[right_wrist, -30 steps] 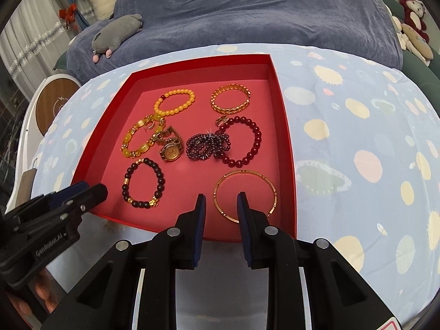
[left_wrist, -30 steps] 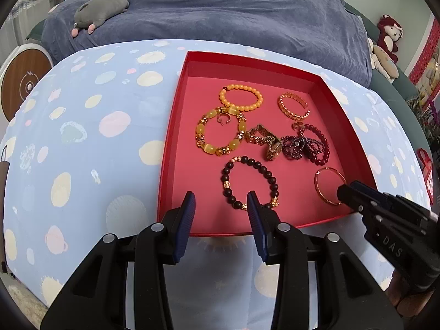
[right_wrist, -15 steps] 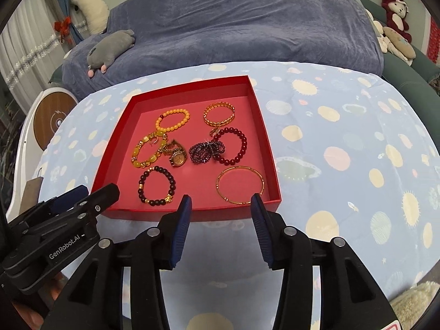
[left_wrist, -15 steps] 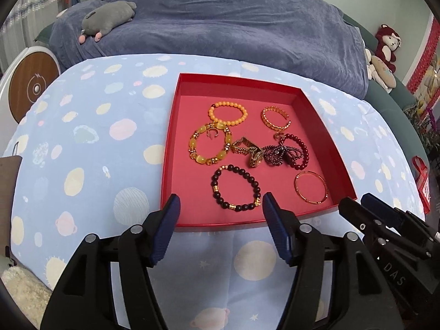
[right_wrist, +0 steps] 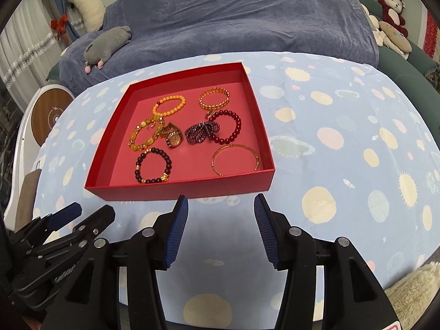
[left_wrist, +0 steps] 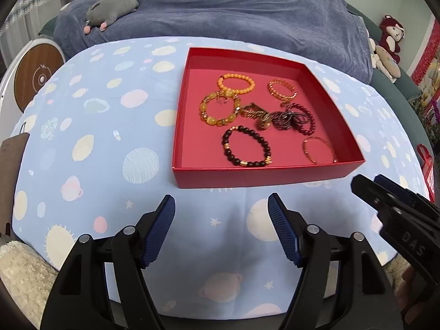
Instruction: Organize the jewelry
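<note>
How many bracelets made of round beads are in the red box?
4: orange one at the far left, yellow one below it, dark red one at the right, black one near the front. None seem hidden.

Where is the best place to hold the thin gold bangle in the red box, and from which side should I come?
Judging by its pose, grip the bangle at its far arc, from above: it lies flat, apart from the other pieces, and its near arc sits close to the box wall.

Planet-print blue tablecloth [left_wrist: 110, 143] under red jewelry tray [left_wrist: 258, 177].
</note>
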`<state>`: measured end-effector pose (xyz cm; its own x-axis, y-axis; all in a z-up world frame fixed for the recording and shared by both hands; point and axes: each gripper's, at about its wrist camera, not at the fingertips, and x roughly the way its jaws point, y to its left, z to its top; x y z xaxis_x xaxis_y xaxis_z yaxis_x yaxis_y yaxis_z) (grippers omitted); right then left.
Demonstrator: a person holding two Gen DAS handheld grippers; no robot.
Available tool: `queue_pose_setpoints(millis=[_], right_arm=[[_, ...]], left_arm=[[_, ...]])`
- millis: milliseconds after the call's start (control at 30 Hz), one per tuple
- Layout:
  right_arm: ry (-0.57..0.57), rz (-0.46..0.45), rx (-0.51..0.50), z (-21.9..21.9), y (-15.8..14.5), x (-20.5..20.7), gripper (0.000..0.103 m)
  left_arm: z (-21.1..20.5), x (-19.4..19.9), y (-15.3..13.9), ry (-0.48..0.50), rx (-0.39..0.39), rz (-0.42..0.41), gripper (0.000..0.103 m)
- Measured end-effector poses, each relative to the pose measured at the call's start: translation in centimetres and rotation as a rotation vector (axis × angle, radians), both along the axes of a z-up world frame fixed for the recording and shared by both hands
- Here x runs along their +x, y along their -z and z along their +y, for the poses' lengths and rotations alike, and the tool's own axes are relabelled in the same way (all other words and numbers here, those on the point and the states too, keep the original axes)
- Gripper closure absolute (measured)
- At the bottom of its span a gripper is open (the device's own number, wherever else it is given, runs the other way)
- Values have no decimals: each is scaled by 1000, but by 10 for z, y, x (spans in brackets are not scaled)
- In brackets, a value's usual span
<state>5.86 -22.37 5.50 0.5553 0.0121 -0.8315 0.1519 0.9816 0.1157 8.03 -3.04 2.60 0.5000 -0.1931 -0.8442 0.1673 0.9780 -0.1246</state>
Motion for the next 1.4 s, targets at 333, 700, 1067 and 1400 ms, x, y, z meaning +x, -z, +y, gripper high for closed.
queue_pose_setpoints(millis=[333, 700, 1067, 1400], right_arm=[[-9, 16, 6, 7, 6, 6, 54], [-11, 12, 13, 12, 5, 10, 54], [-4, -4, -2, 13, -1, 2, 54], [32, -15, -10, 7, -4, -3, 46]], left_arm=[[9, 28, 9, -33, 19, 3, 36], [10, 30, 3, -32, 13, -12, 37], [-13, 6, -2, 21, -2, -14, 37], [-14, 1, -8, -6, 5, -19, 31]])
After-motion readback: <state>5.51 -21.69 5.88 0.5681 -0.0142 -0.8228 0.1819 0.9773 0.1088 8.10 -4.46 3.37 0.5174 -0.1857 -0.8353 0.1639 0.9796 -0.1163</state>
